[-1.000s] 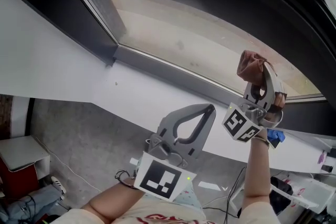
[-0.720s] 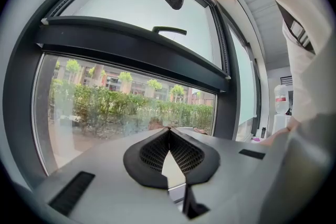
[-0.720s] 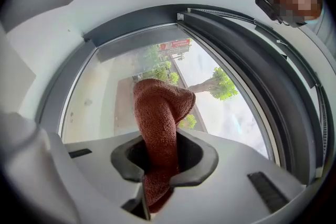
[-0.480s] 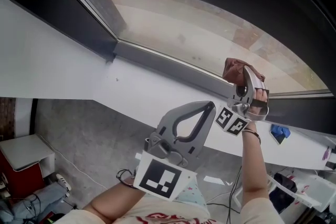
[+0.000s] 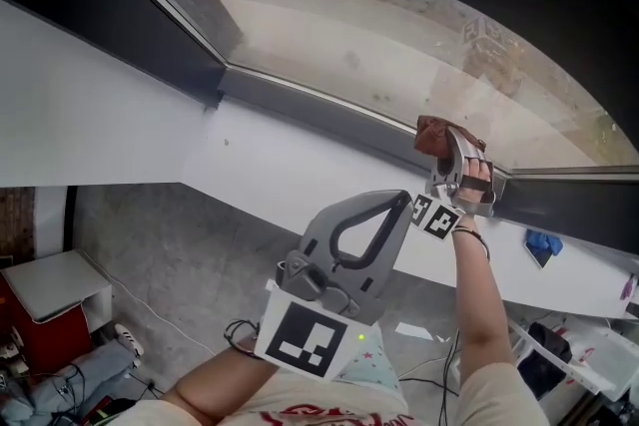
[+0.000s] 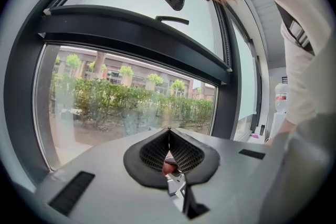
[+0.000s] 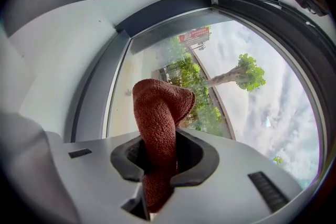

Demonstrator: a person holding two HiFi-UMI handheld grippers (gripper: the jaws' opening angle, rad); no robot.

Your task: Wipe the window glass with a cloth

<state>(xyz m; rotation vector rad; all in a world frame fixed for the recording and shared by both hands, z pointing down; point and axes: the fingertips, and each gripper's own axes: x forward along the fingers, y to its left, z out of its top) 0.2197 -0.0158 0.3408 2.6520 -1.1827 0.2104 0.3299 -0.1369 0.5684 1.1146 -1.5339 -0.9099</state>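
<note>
While the right gripper (image 5: 454, 147) pinches the cloth (image 5: 436, 133) | cloth juts past its jaws toward the window glass (image 5: 379, 55), by the lower edge, contact unclear | left gripper (image 5: 391, 213) closed, empty, farther back

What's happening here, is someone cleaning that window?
Yes, that looks like the job. A person holds a clamp tool in each hand. The right gripper is shut on a reddish-brown cloth and is raised to the lower edge of the window glass; whether the cloth actually presses on the pane can't be told. The left gripper is shut with nothing in it and is held back, close to the body.
</note>
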